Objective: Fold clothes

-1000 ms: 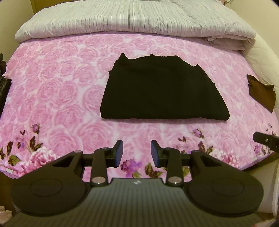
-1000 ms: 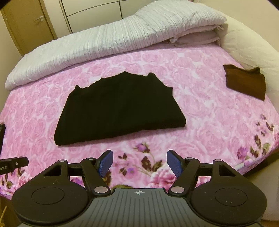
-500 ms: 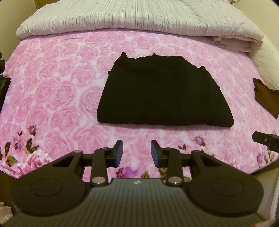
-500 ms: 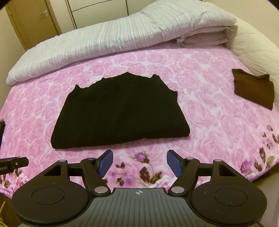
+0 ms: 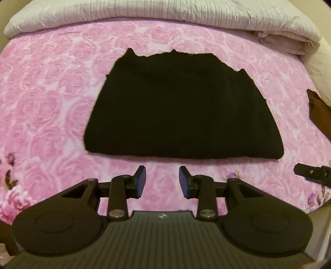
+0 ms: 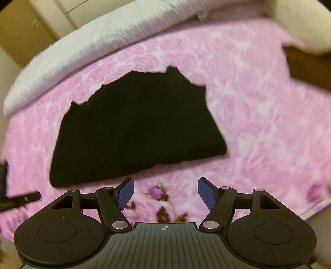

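Left wrist view: left gripper [image 5: 162,182] jaws apart, empty, above pink rose bedspread [image 5: 51,107].
Right gripper [image 6: 165,193]: jaws wide, empty.
Writing: none readable.
Black garment [image 5: 171,107]: folded flat, jagged far edge, just beyond both grippers' fingertips.
Brown garment [image 5: 318,115]: far right.
Grey duvet [image 5: 157,12]: beyond.

garment [image 5: 175,107] on bed [image 5: 47,99], quilt [image 5: 165,12] behind

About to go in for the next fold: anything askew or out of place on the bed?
Nothing serious. The black garment lies flat on the pink bedspread, but its far edge is jagged, with small corners poking out. A brown garment sits folded apart at the right edge.
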Action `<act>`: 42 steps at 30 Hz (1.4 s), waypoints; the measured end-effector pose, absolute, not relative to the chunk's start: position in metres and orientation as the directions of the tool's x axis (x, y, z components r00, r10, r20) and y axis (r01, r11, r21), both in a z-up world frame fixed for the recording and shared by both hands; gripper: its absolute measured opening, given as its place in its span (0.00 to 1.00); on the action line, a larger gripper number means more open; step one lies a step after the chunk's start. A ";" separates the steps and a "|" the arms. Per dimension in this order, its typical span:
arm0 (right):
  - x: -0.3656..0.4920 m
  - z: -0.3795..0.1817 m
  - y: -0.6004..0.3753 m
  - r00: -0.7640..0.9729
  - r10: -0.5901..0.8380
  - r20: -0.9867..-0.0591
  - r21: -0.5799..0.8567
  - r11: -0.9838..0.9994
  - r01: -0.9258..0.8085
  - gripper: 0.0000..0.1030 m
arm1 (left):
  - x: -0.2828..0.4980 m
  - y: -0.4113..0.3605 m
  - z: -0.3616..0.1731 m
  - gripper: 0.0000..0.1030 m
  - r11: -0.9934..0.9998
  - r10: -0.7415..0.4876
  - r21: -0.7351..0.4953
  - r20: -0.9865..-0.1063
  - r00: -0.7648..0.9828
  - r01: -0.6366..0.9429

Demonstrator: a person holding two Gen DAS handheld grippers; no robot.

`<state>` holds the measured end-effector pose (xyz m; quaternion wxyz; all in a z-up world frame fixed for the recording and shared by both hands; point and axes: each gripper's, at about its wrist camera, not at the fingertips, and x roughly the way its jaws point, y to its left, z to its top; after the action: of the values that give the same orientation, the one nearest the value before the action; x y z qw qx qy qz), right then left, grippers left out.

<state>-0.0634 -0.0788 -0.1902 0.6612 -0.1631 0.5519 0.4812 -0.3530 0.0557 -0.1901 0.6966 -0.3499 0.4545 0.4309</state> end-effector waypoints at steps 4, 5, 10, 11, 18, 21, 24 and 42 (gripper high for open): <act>-0.014 -0.252 -0.088 -0.208 0.542 -0.814 0.551 0.608 -0.571 0.68 | -0.342 0.072 -0.225 0.30 0.384 0.265 -0.106 -0.939 0.219 -0.917; 0.000 -0.269 -0.094 -0.224 0.582 -0.782 0.609 0.637 -0.472 0.68 | -0.340 0.076 -0.233 0.30 0.387 0.265 -0.109 -0.938 0.224 -0.916; 0.035 -0.327 -0.111 -0.200 0.720 -0.664 0.747 0.645 -0.158 0.68 | -0.335 0.099 -0.263 0.30 0.393 0.280 -0.135 -0.925 0.258 -0.910; 0.039 -0.336 -0.112 -0.181 0.734 -0.655 0.755 0.644 -0.122 0.68 | -0.334 0.104 -0.269 0.30 0.397 0.283 -0.140 -0.922 0.266 -0.907; 0.050 -0.384 -0.112 -0.078 0.788 -0.611 0.786 0.615 0.055 0.68 | -0.330 0.130 -0.309 0.30 0.433 0.281 -0.180 -0.904 0.322 -0.883; 0.048 -0.394 -0.109 -0.040 0.811 -0.583 0.808 0.585 0.077 0.68 | -0.327 0.136 -0.335 0.30 0.455 0.260 -0.161 -0.916 0.304 -0.876; 0.048 -0.395 -0.100 -0.045 0.795 -0.604 0.794 0.606 0.043 0.67 | -0.318 0.136 -0.344 0.32 0.519 0.288 -0.108 -0.912 0.292 -0.848; -0.244 -0.241 0.073 0.184 0.763 -0.619 -0.309 -0.022 -0.951 0.21 | -0.476 0.208 -0.297 0.21 0.310 0.179 -0.498 -0.806 0.564 -0.810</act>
<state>-0.2437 0.0730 -0.2415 0.6862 -0.3478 0.1349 0.6245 -0.4756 0.2081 -0.2972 0.7407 -0.4833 0.3263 0.3336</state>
